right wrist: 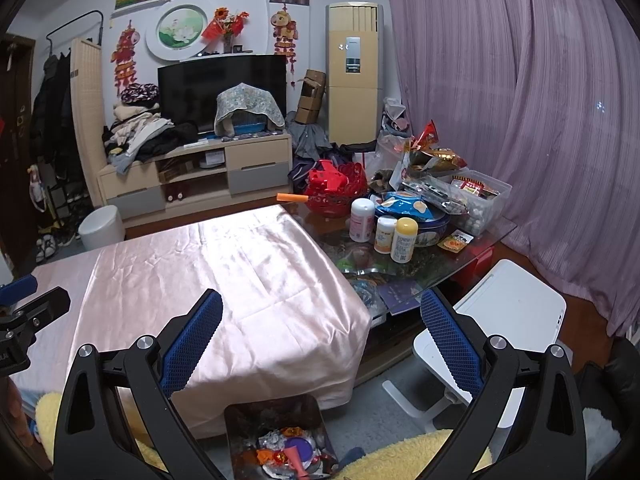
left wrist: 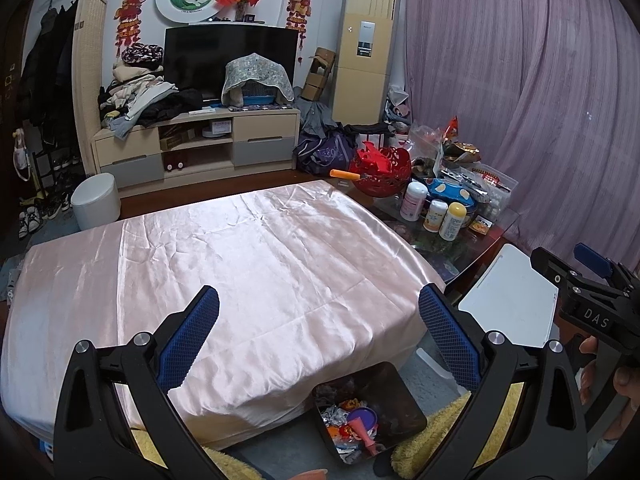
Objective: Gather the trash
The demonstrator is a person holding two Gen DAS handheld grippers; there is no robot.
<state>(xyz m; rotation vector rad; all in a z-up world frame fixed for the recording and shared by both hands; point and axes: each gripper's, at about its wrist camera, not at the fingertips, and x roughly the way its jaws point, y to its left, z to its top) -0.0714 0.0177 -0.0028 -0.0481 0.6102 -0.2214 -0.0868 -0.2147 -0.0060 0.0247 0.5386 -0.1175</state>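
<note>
Evidently both the left gripper (left wrist: 318, 320) and right gripper (right wrist: 322, 322) hang spread and empty over the bare satin tablecloth (left wrist: 240, 260). The trash lies in the bin (right wrist: 276, 412) below: seemingly light, crinkly foil wrappers, best pinched by an edge.

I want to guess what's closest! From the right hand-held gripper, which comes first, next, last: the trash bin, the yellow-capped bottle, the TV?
1. Trash bin: just below the right hand-held gripper.
2. Yellow-capped bottle: on the glass table, right.
3. TV: against the far wall.
</note>
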